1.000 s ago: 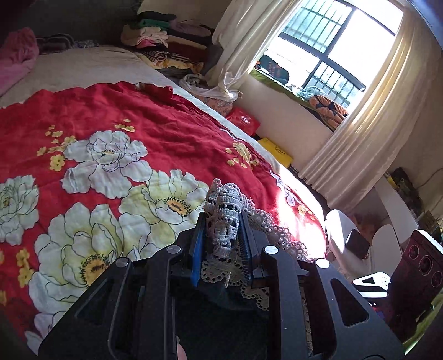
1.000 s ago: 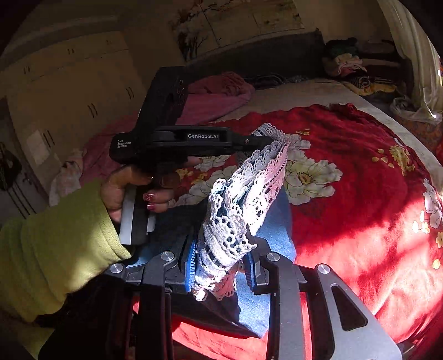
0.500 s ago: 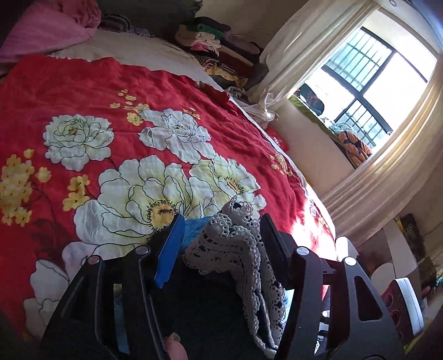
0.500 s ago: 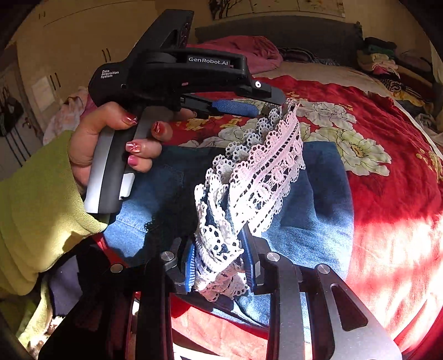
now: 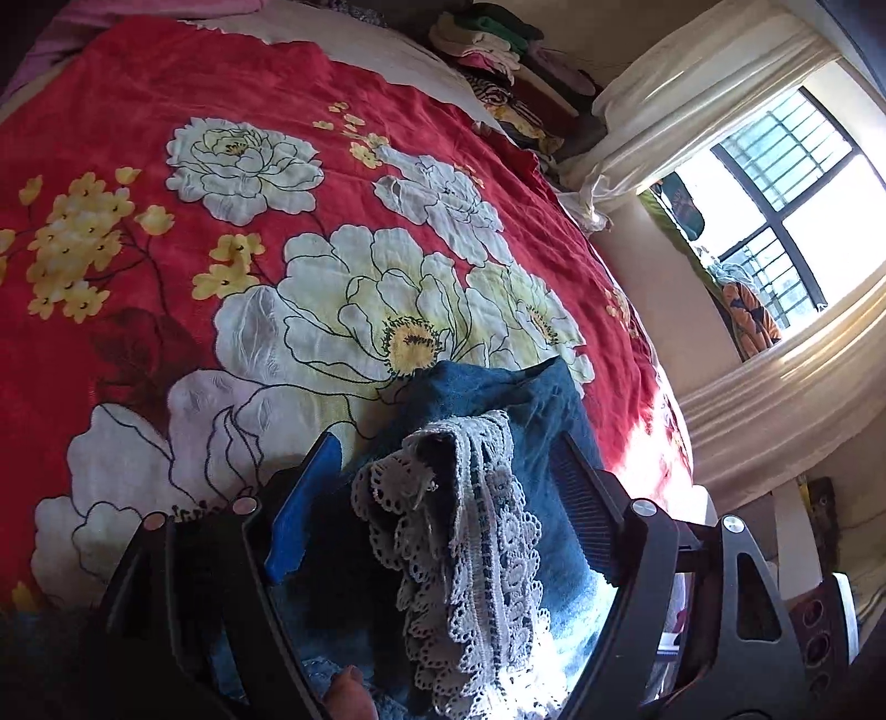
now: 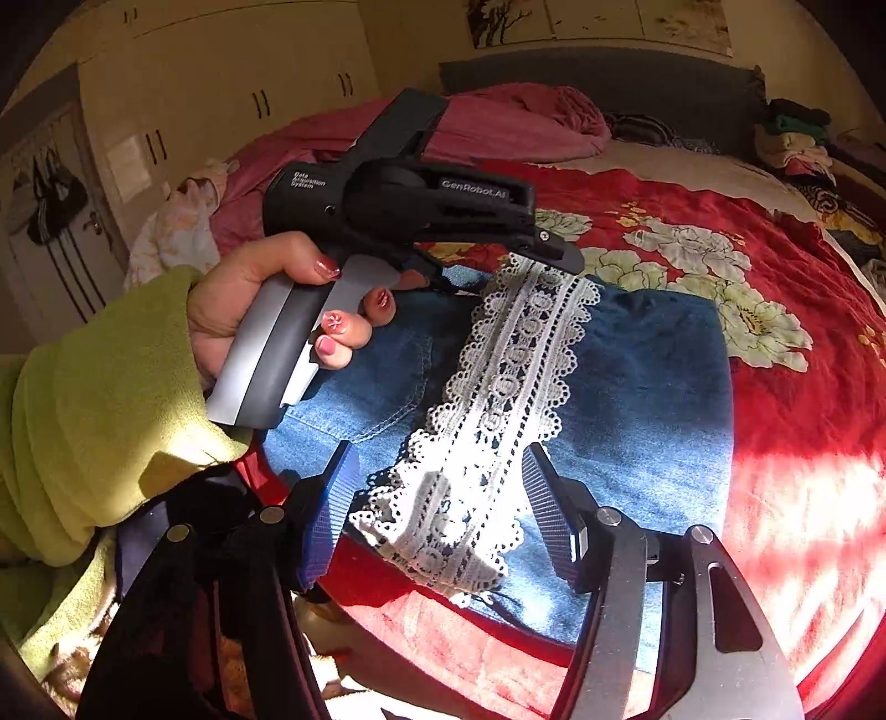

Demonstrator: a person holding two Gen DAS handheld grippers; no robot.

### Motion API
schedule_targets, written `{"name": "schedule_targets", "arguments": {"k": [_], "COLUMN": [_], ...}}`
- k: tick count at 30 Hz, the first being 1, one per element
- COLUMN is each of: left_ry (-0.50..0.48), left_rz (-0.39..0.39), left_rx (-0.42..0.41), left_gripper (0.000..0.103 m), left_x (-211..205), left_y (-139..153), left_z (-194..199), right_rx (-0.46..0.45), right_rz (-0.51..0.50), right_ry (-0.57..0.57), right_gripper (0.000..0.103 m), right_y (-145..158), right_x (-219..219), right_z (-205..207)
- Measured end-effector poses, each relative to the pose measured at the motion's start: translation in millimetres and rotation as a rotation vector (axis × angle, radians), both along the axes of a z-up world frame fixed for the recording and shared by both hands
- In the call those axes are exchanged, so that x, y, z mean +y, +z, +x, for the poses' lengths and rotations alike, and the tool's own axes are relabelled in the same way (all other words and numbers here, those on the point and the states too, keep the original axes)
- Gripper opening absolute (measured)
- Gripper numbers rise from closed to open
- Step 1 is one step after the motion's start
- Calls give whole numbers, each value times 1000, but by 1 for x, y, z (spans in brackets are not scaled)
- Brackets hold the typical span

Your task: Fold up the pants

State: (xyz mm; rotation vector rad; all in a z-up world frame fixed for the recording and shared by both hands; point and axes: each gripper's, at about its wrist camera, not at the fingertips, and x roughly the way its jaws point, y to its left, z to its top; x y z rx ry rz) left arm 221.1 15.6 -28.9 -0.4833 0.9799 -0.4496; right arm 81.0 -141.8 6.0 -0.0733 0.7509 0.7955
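Observation:
Blue denim pants (image 6: 653, 387) with a white lace hem (image 6: 498, 410) lie folded on the red floral bedspread (image 6: 775, 266). In the right wrist view my right gripper (image 6: 437, 515) is open, its jaws wide on either side of the lace end, which rests on the denim. The left gripper (image 6: 531, 260) reaches in from the left, held by a hand in a green sleeve, over the far end of the lace. In the left wrist view the left gripper (image 5: 443, 487) is open, with bunched lace (image 5: 470, 531) and denim (image 5: 498, 399) lying loose between its jaws.
The bed's near edge (image 6: 498, 653) runs just below the pants. Pink bedding (image 6: 498, 122) and a grey headboard (image 6: 609, 72) lie beyond. Stacked clothes (image 5: 498, 44) sit at the far corner. A curtained window (image 5: 786, 183) is to the right, wardrobes (image 6: 221, 83) to the left.
Both grippers have opened and let go of the lace hem. The lace and the folded pant leg have dropped onto the denim on the bed.

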Motion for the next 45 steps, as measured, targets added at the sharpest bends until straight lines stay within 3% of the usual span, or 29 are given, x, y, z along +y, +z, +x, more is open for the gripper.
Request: {"name": "schedule_targets", "arguments": {"k": [2,6,13,16,17,18,20,23,26,28,31,35,38,41,45], "left_ry": [-7,-6,-1,8,8,13,18,19,19,34,45,51,67,90,121], "left_rz": [5,-5,-16,-15,-14,-10,-12,3,38,88,164,216,236,252,276], "left_rx": [12,19,28,29,31,28,15,-44,-68,-54,-49,-54,-52,-68,-81], "left_gripper": [57,57,41,22,19,18,17,17,17,17,17,26,30,38,40], "left_x": [-2,-1,-4,-4,-5,-5,-4,-6,-12,-16,-20,-19,-16,-11,-9], "left_y": [0,-1,-2,-3,-4,-4,-1,10,12,7,1,-1,4,12,20], "left_z": [0,0,-3,-3,-3,-3,-5,-8,-5,-1,-1,-5,-10,-17,-30], "right_rx": [21,113,359,440,458,471,415,343,273,276,276,259,271,221,193], "right_rz": [13,20,127,194,227,268,302,340,221,154,48,46,122,93,87], "right_ry": [-89,-202,-162,-161,-136,-98,-76,-93,-130,-146,-161,-185,-186,-195,-207], "right_gripper": [63,63,65,64,52,25,16,14,14,14,19,23,58,61,66], "right_y": [3,-1,-41,-60,-60,-59,-47,-30,-24,-31,-48,-55,-44,-30,-18], "right_x": [-22,-52,-51,-50,-49,-49,-53,-63,-60,-54,-42,-43,-50,-52,-57], "right_z": [28,98,180,194,195,194,186,182,185,190,190,185,178,164,145]}}
